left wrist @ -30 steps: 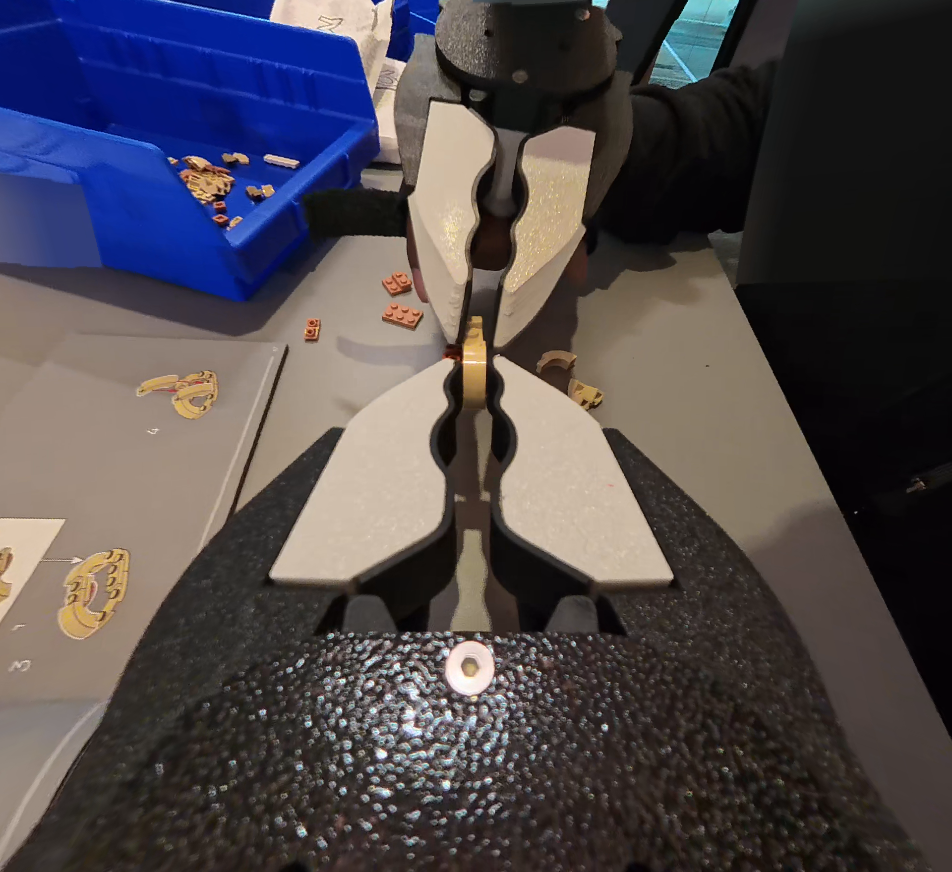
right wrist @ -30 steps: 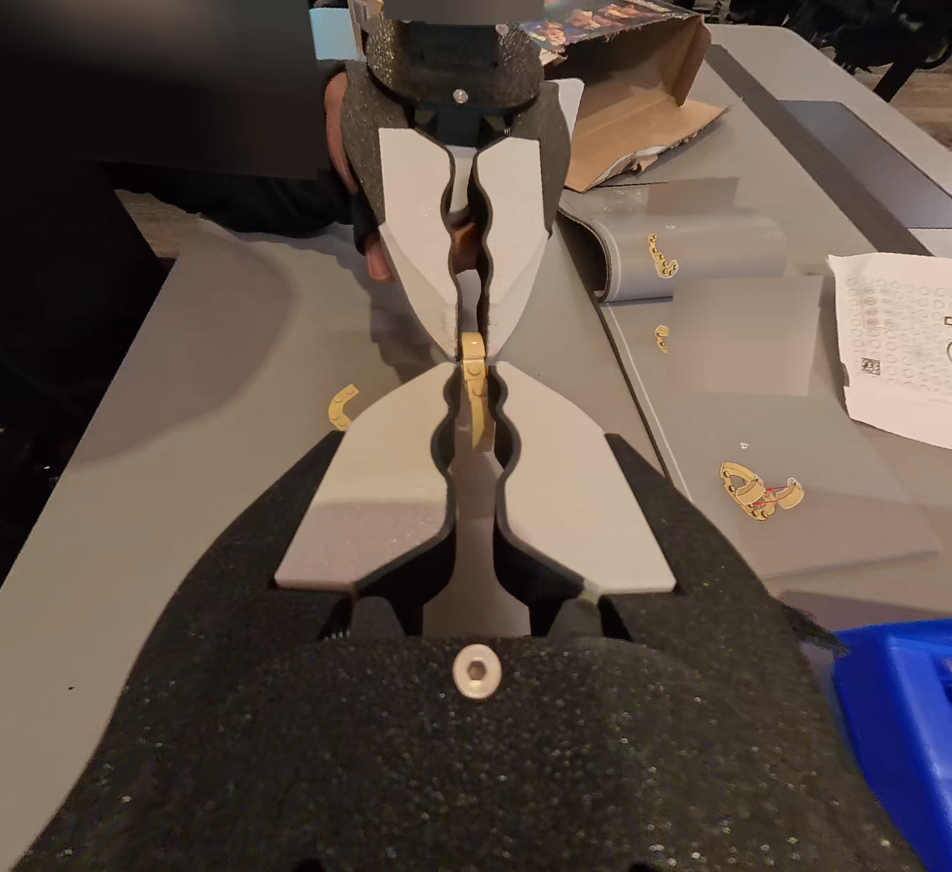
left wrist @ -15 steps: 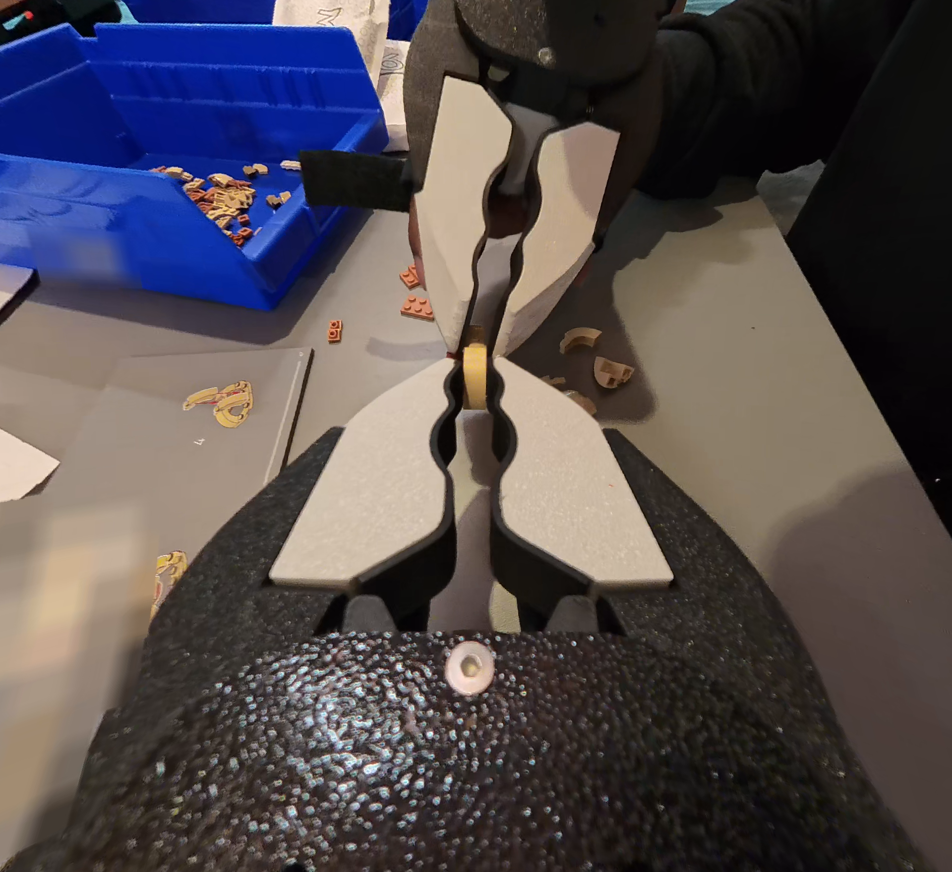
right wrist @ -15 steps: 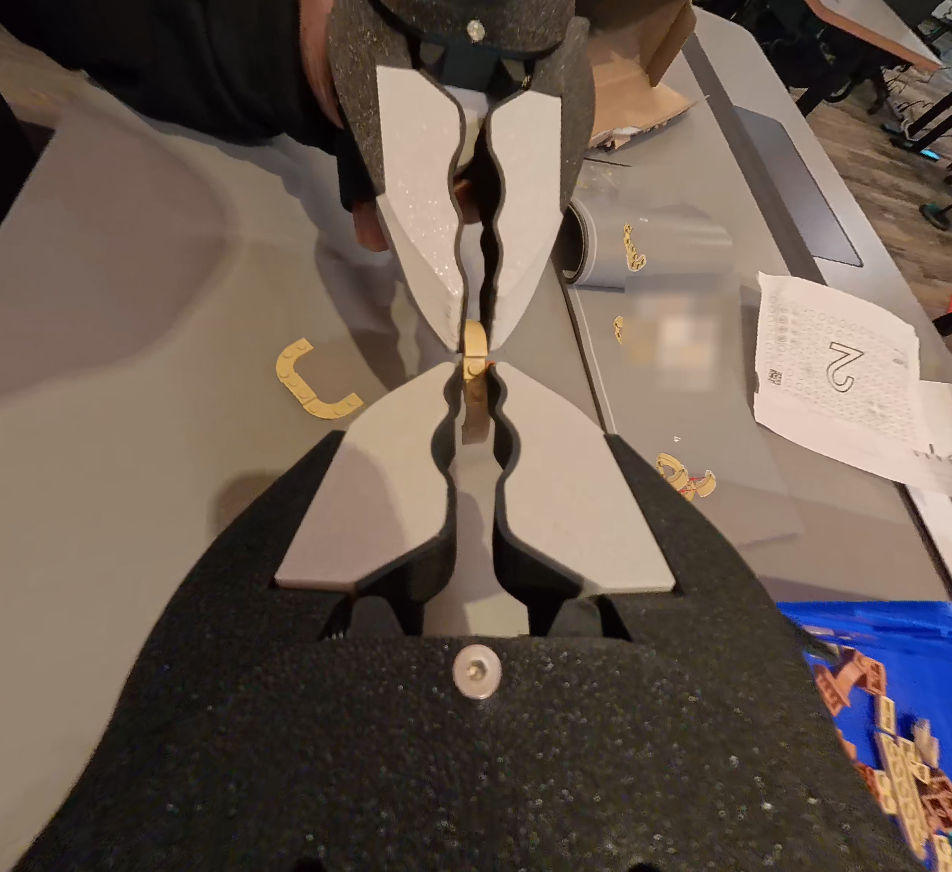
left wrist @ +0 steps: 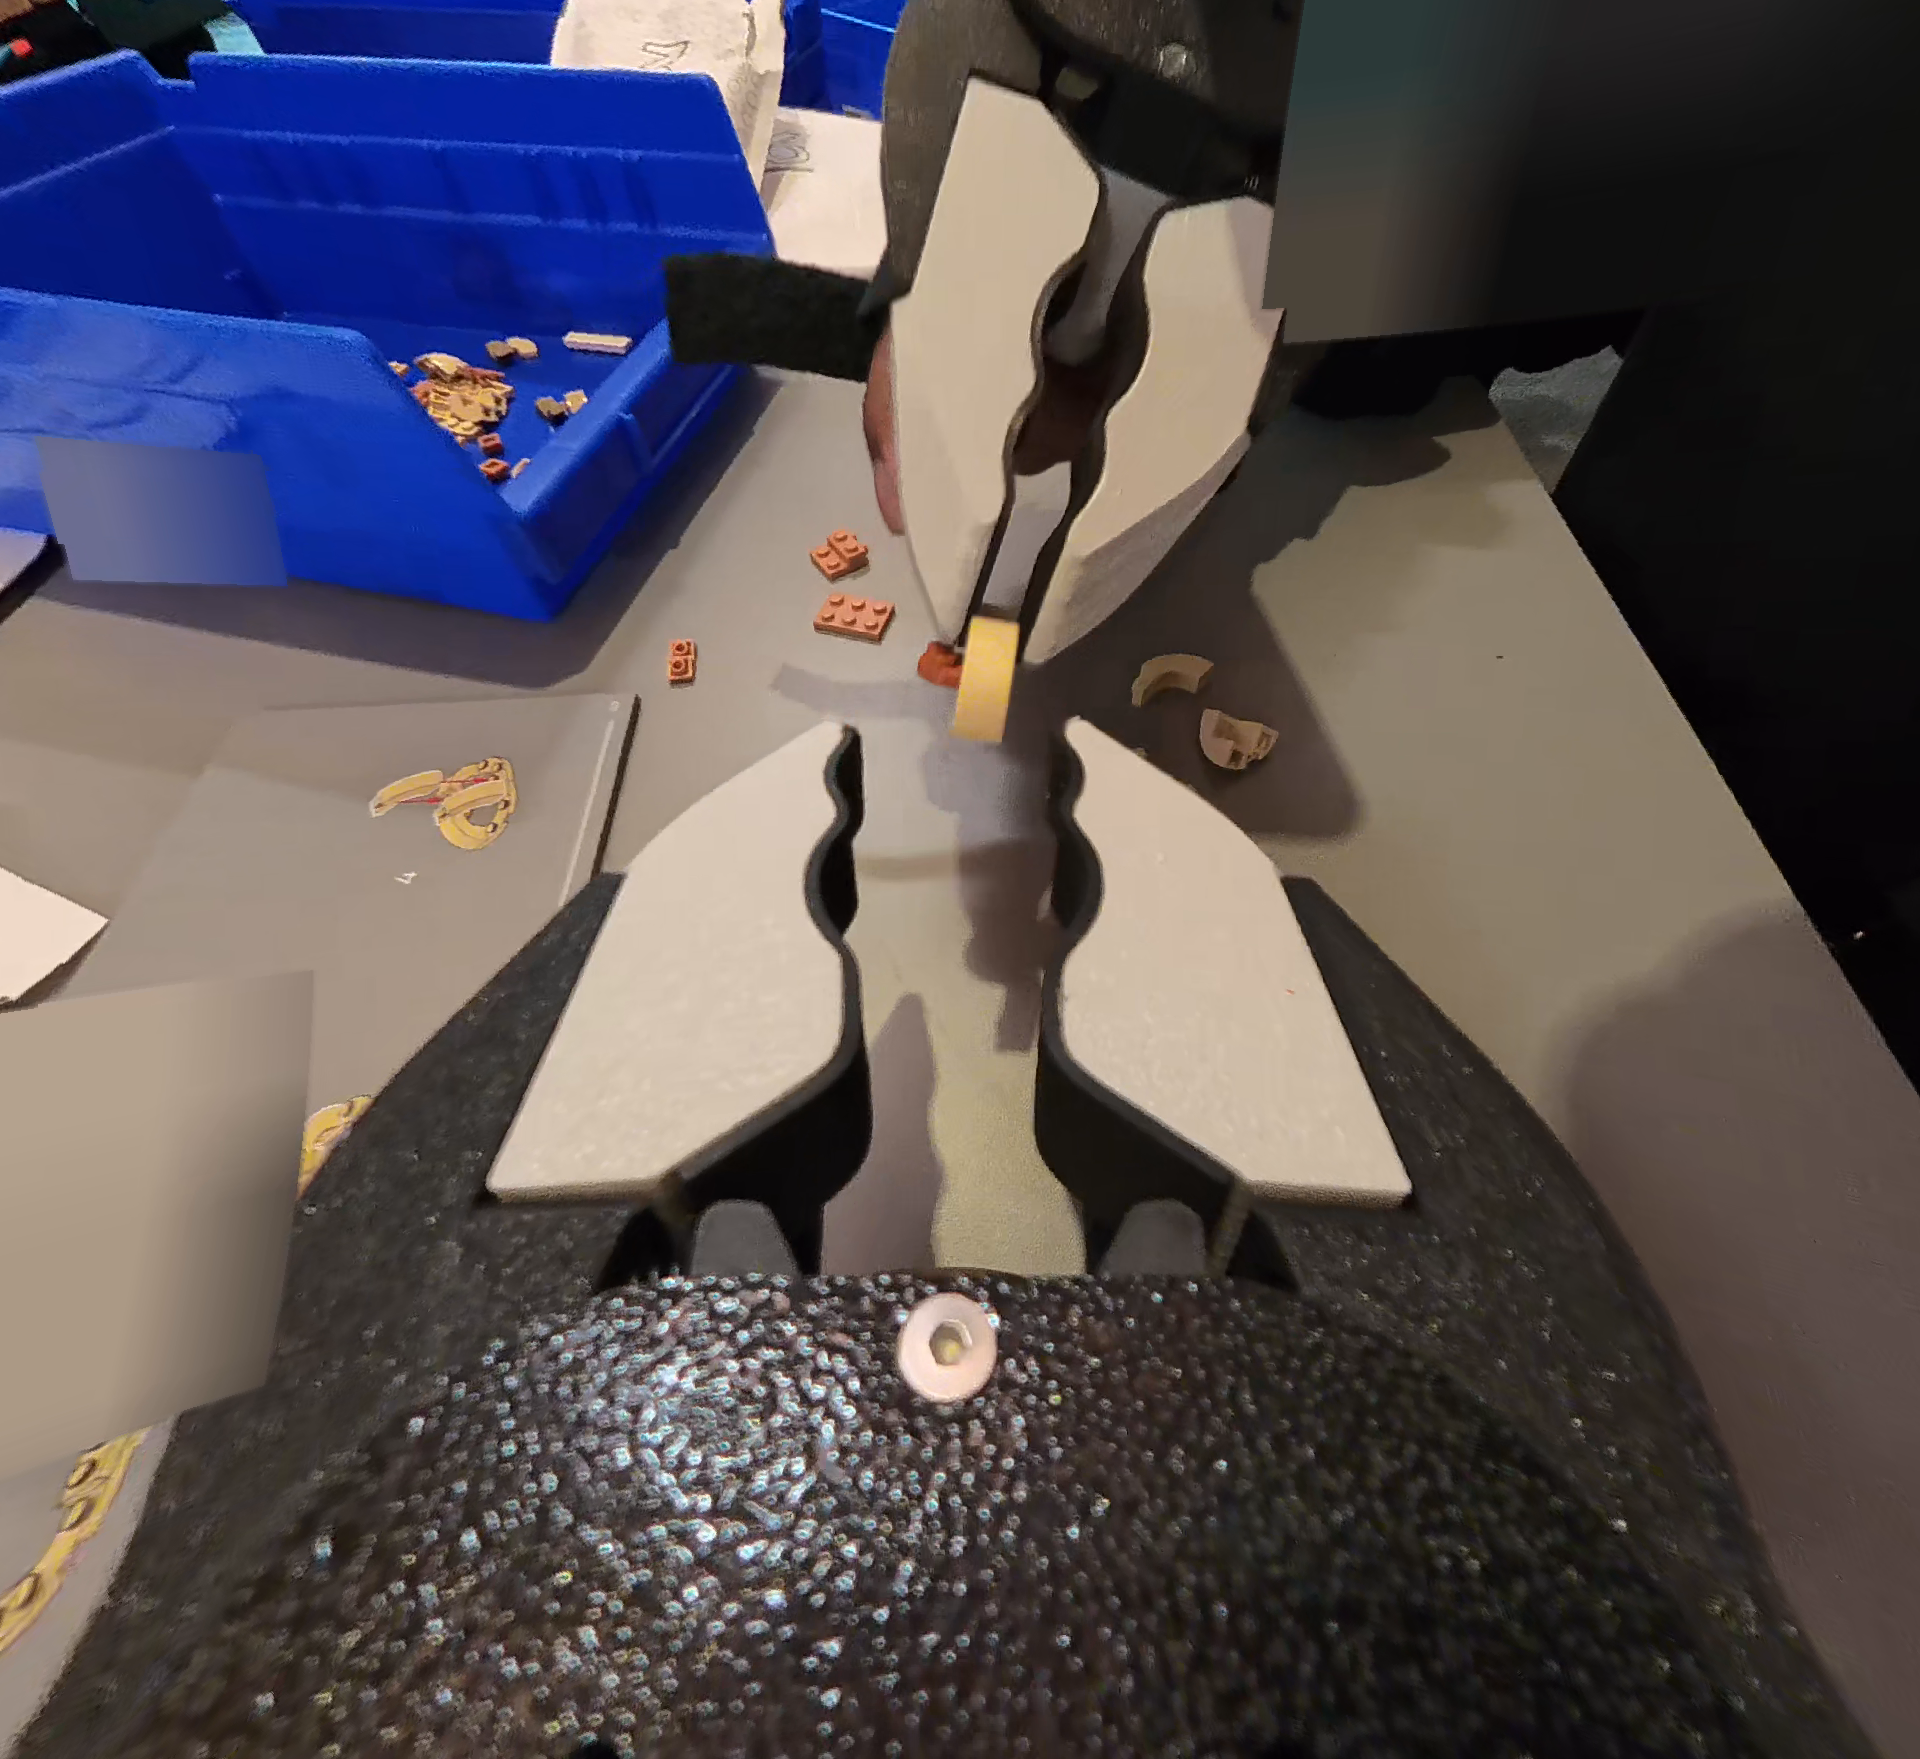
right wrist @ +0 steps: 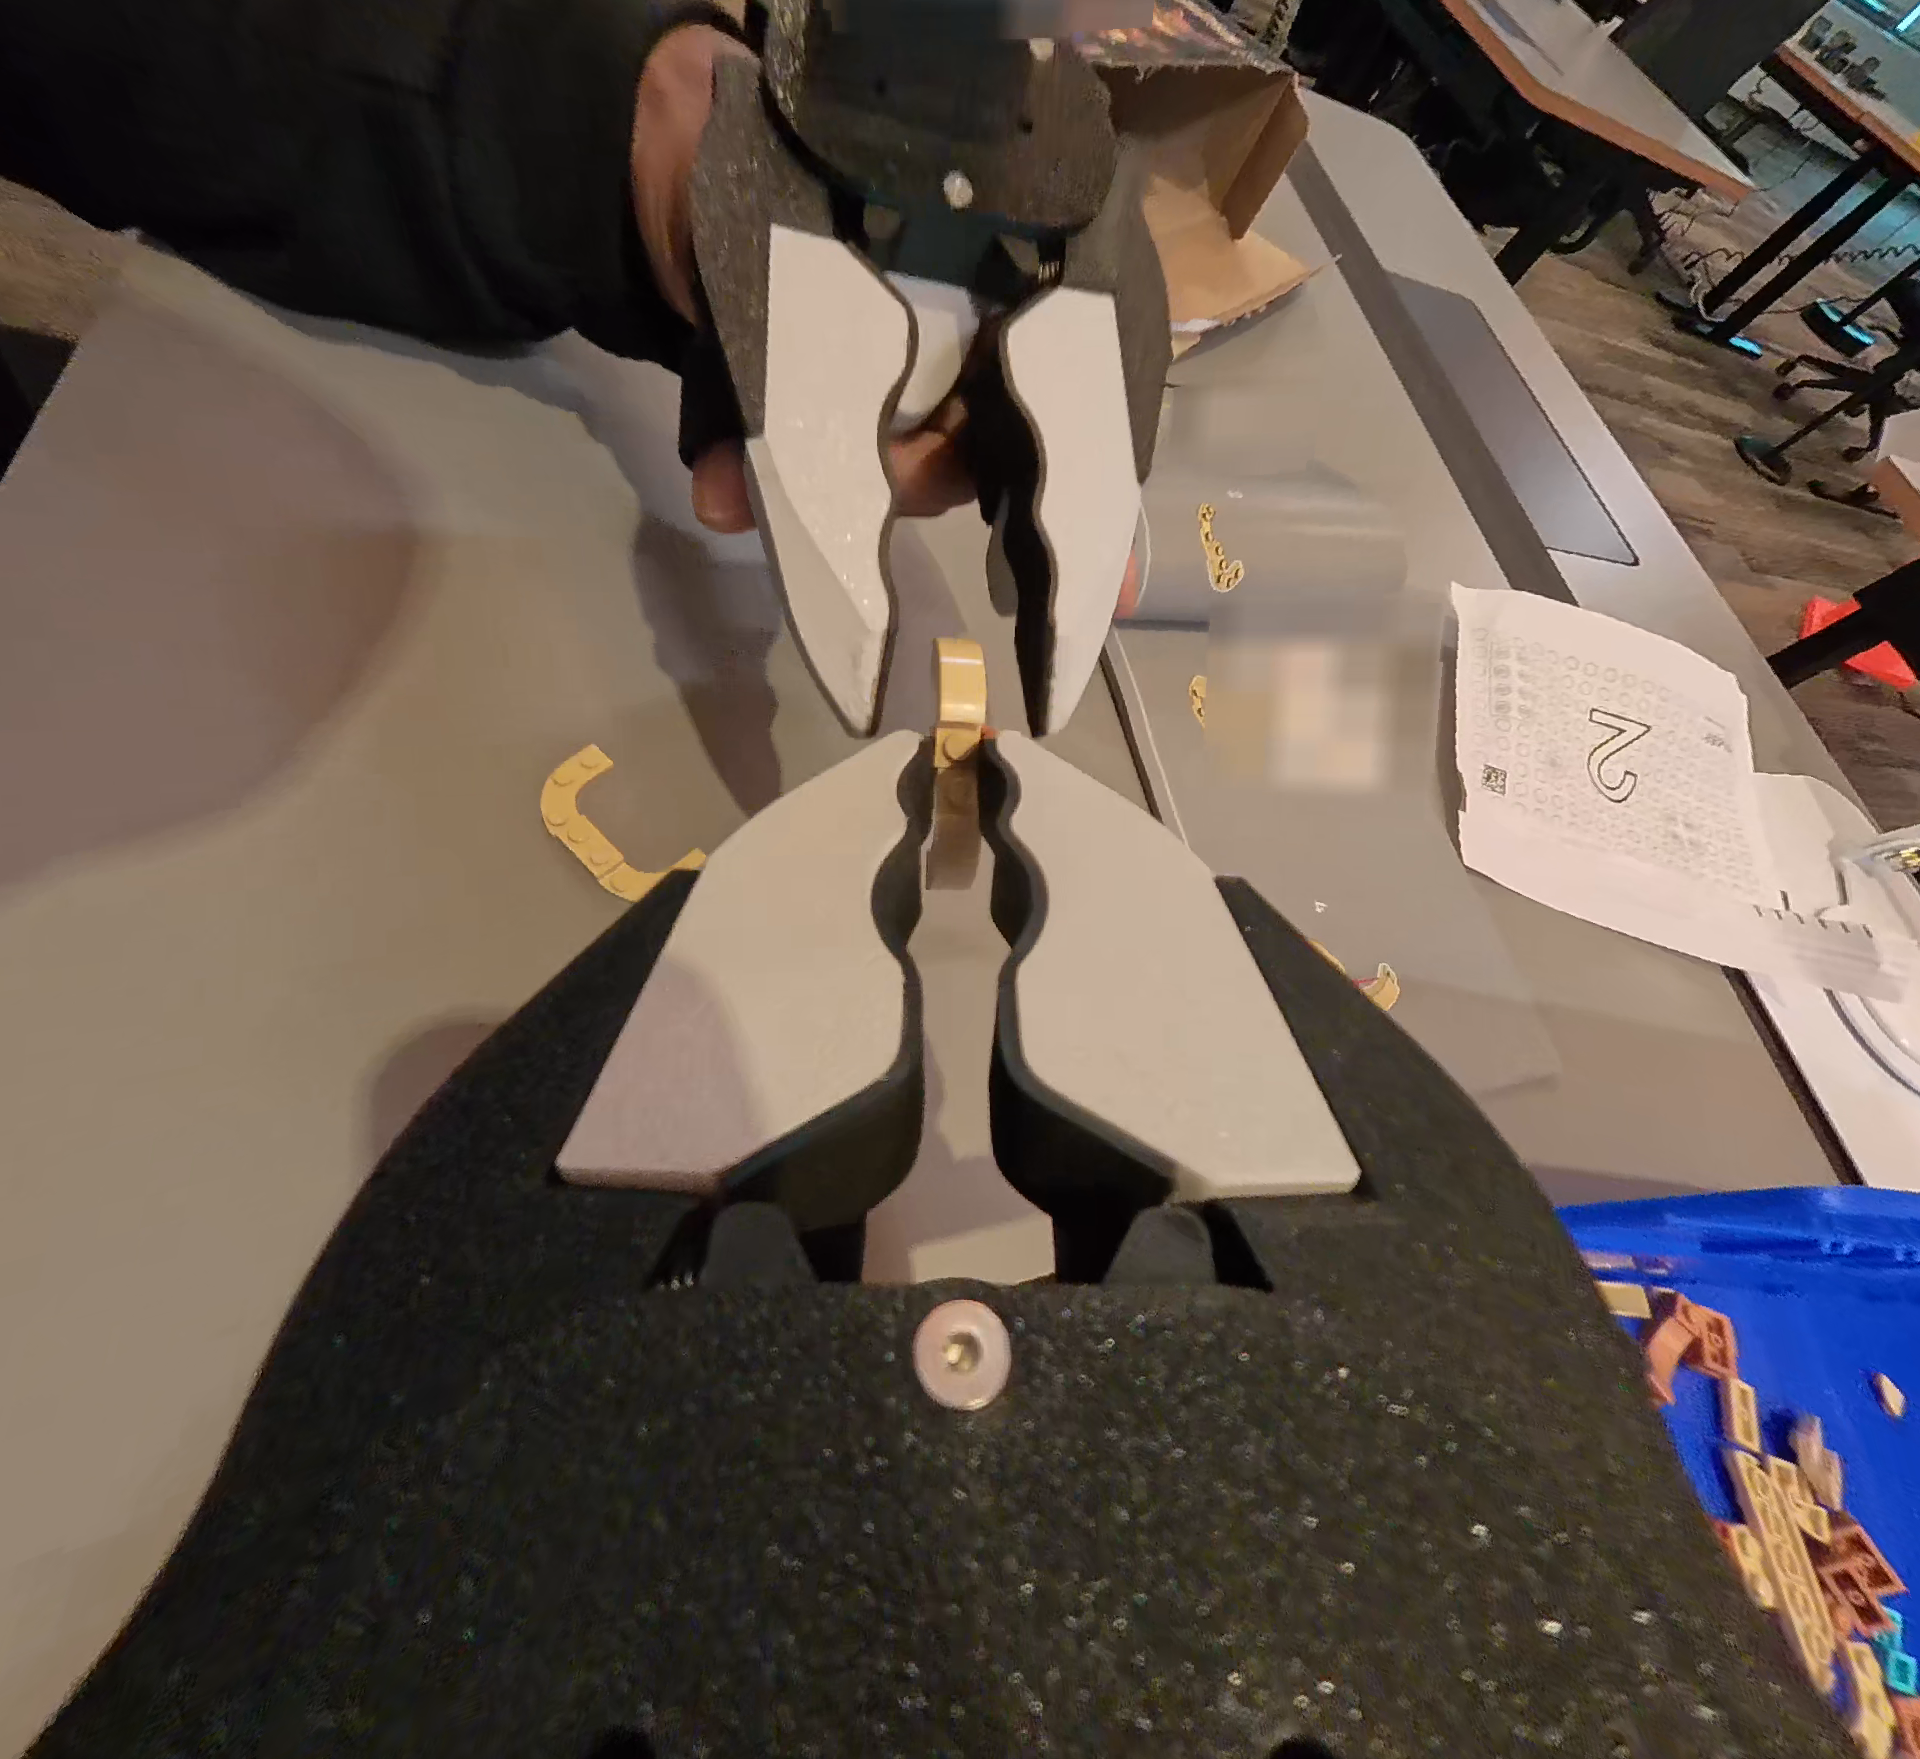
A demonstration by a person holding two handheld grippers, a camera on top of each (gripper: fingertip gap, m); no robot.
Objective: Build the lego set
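A tan arched lego piece (left wrist: 985, 686) with a small reddish-brown piece (left wrist: 940, 665) on its side is held just above the grey table. In the right wrist view my right gripper (right wrist: 954, 743) is shut on this tan piece (right wrist: 958, 670), which sticks out past its tips. My left gripper (left wrist: 958, 738) is open and empty, its tips just short of the piece. Each gripper faces the other: the right gripper (left wrist: 992, 634) shows in the left wrist view, and the left gripper (right wrist: 954, 717), jaws apart, shows in the right wrist view.
Brown plates (left wrist: 854, 616) and tan arch pieces (left wrist: 1169, 673) lie on the table. A tan U-shaped plate (right wrist: 592, 826) lies to the left. A blue bin (left wrist: 582, 504) holds loose pieces. An instruction booklet (left wrist: 416, 836), a paper sheet (right wrist: 1600, 753) and a cardboard box (right wrist: 1216, 151) are nearby.
My left gripper has opened and let go of the tan piece. The right gripper still holds it, and the two grippers have drawn slightly apart.
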